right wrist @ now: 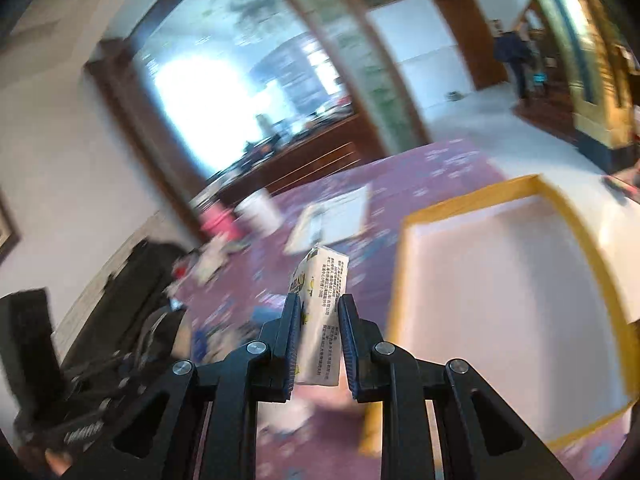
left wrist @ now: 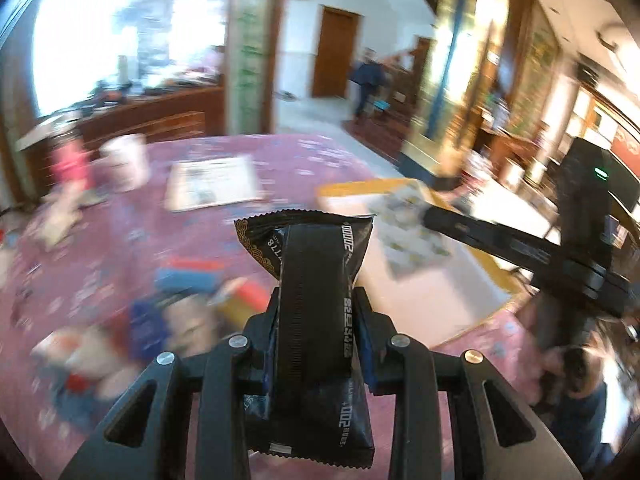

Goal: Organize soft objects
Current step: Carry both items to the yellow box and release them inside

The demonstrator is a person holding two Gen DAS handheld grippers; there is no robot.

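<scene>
My left gripper [left wrist: 318, 300] is shut on a black snack packet [left wrist: 316, 280] with white print, held above the purple tablecloth [left wrist: 100, 264]. My right gripper [right wrist: 320, 312] is shut on a white packet with yellow print [right wrist: 324, 300], held just left of the yellow-rimmed white tray [right wrist: 472, 200]. In the left wrist view the right gripper [left wrist: 436, 220] holds its pale packet [left wrist: 408, 228] over that tray [left wrist: 348, 190]. A blurred pile of soft packets [left wrist: 180, 312] lies on the cloth at lower left.
A flat white paper sheet [left wrist: 212, 184] lies at the table's far side, with a white roll [left wrist: 126, 160] and a pink object [left wrist: 72, 160] to its left. A person [left wrist: 366, 76] stands far off by a wooden door. Both views are motion-blurred.
</scene>
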